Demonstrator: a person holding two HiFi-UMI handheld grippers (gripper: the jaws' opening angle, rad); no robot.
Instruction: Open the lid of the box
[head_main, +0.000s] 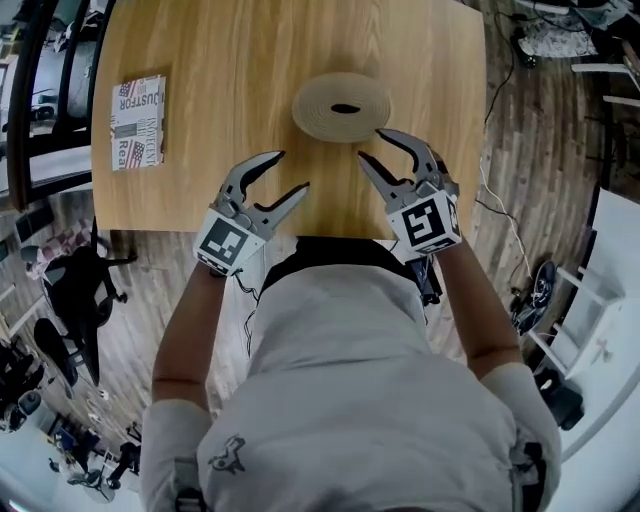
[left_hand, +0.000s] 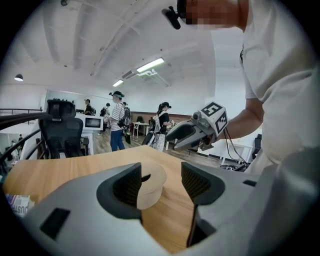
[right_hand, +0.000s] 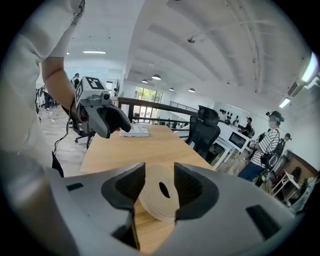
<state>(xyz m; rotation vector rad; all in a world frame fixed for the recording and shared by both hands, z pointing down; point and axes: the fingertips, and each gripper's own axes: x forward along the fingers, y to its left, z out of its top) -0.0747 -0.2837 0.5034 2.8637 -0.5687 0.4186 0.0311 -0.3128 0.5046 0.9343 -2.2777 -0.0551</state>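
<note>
My left hand-held gripper (head_main: 292, 171) and right hand-held gripper (head_main: 371, 145) hang open and empty near the round box (head_main: 318, 130). Prying its lid (head_main: 365, 95) from one side could skid it across the counter (head_main: 250, 60).

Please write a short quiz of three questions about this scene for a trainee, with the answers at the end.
1. Are the jaws of the left gripper open or shut?
2. True or false: the right gripper is clamped on the round box.
3. What lies near the far left corner of the table? A) a printed packet B) a cup C) a bottle

Key: 1 open; 2 false, its jaws stand apart; 3 A.
</note>
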